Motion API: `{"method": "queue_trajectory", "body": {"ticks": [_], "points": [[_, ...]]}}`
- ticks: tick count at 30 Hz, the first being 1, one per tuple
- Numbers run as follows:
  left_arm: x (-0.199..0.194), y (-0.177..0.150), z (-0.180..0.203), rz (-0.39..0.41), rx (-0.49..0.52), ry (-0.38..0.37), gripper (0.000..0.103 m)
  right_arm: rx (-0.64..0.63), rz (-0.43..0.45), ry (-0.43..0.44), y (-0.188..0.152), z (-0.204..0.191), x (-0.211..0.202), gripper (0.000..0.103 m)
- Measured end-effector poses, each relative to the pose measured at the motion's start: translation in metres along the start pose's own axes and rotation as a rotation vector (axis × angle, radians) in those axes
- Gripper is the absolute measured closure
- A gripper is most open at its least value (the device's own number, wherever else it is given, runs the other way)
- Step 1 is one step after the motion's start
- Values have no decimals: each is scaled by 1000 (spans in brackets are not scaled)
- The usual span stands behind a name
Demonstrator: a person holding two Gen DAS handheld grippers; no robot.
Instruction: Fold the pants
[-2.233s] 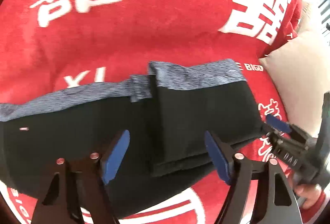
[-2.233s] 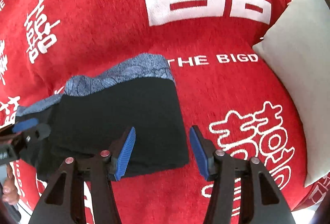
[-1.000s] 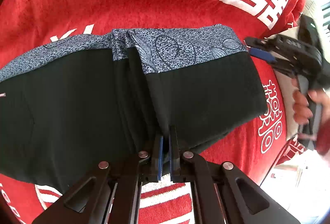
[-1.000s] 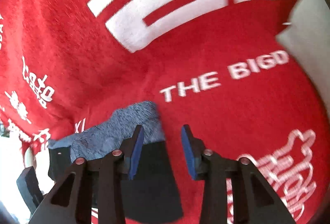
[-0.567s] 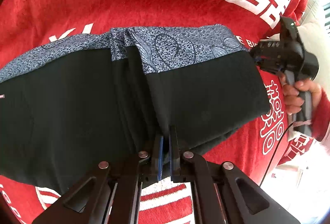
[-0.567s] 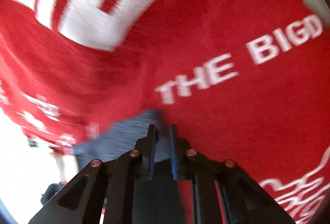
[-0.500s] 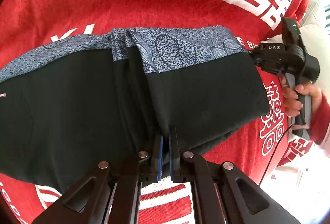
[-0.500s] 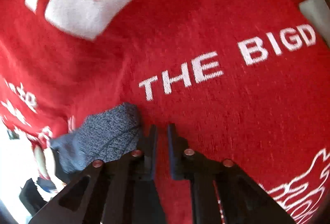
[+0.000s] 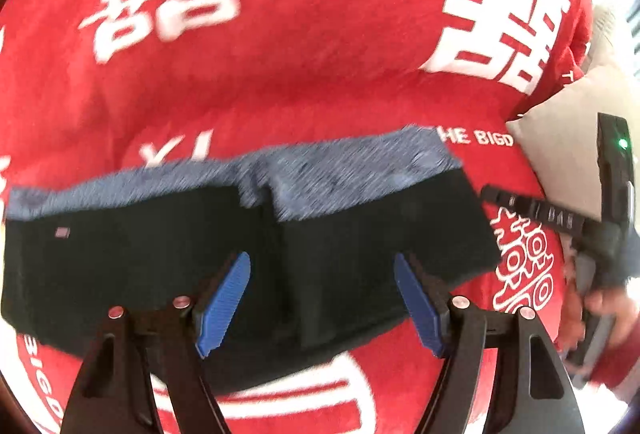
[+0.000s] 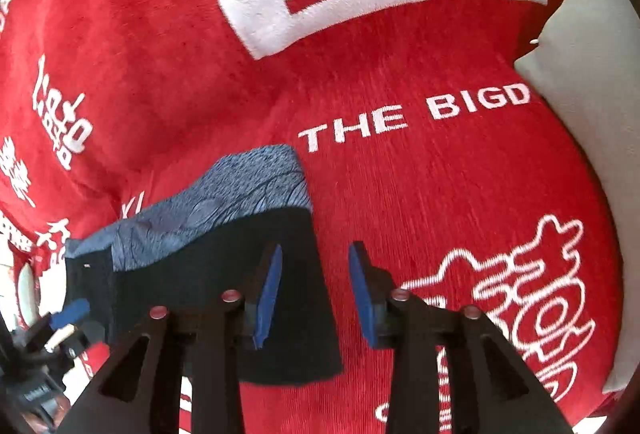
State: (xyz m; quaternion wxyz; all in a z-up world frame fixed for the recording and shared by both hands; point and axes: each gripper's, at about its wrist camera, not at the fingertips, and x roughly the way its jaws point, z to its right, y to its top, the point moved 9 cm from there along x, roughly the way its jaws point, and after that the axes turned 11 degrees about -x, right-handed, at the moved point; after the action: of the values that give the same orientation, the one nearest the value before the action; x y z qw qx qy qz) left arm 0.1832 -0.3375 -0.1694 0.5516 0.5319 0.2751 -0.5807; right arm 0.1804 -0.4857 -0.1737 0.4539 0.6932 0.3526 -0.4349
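Black pants with a blue-grey patterned band along the far edge, lying flat and partly folded, one panel lapped over the middle, on a red blanket printed with white characters. Left gripper spread wide above the near hem, gripping nothing; right gripper likewise parted over the pants' right edge. Pale cushion just beyond to the right, nothing covering the cloth.

A red blanket with large white Chinese characters and the words "THE BIGD" covered the surface. A pale cushion lay at its right edge in bright daylight.
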Motion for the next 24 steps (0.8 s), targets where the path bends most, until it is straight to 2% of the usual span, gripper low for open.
{"method": "queue_trajectory", "body": {"ticks": [5, 9, 11, 15, 21, 23, 24], "points": [[29, 13, 29, 7, 3, -37, 28, -54, 44, -8, 6, -10, -12, 65], [65, -1, 10, -79, -66, -33, 28, -29, 18, 65, 2, -20, -2, 65], [67, -6, 4, -61, -60, -83, 28, 0, -15, 97, -7, -19, 12, 65], [65, -12, 7, -62, 18, -44, 28, -10, -21, 82, -16, -18, 25, 65], [61, -18, 4, -38, 29, 13, 28, -8, -21, 92, -17, -20, 29, 65], [61, -22, -4, -38, 26, 92, 15, -6, -23, 99, -17, -20, 30, 64], [61, -23, -8, -44, -3, 102, 12, -6, -24, 104, -17, -20, 30, 64]]}}
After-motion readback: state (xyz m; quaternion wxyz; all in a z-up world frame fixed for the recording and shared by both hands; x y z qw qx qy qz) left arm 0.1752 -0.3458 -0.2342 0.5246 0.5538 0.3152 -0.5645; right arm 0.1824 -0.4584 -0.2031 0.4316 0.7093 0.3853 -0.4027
